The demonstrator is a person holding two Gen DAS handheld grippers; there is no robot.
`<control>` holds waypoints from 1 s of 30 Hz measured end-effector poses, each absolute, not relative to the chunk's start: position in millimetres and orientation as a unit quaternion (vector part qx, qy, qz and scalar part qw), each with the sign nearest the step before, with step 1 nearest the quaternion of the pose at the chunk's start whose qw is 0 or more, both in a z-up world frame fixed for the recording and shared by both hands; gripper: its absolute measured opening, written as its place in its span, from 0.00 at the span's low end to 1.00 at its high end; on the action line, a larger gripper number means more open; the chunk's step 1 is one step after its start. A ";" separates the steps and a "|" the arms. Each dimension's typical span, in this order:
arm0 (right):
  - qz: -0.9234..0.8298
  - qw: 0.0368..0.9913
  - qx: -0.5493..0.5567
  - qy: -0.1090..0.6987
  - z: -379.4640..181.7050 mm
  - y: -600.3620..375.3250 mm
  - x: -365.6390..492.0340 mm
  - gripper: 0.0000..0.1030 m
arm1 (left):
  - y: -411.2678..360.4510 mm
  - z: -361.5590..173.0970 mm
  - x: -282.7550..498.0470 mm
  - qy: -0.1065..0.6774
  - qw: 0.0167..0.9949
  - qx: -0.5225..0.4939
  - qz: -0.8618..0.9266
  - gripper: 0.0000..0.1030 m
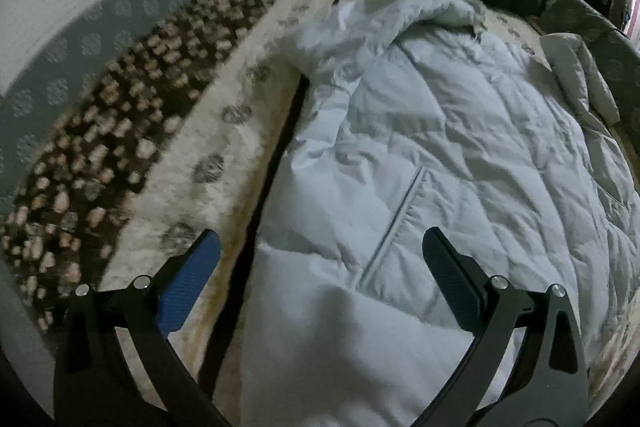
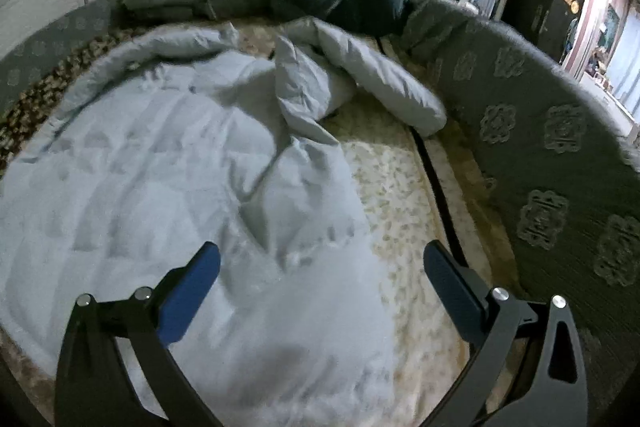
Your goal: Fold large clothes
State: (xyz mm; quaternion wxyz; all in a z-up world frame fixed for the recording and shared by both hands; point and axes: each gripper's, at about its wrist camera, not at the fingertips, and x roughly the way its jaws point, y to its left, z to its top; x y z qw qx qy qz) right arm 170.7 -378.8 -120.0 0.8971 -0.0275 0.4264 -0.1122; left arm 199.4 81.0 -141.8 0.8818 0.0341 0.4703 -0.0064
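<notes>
One pale quilted coat (image 1: 420, 155) lies spread on the bed (image 2: 400, 211); both hand-held grippers, left (image 1: 320, 279) and right (image 2: 320, 283), gape empty above its hem, bare cover beside each edge.

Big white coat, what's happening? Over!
Left claw open, right claw open. White coat spread flat, unfolded. One sleeve crumpled sideways.
</notes>
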 end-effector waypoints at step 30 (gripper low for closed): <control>-0.049 0.874 0.056 0.480 -149.1 -381.0 117.4 0.09 | 72.5 -172.6 182.9 0.519 0.852 0.061 -0.024 0.11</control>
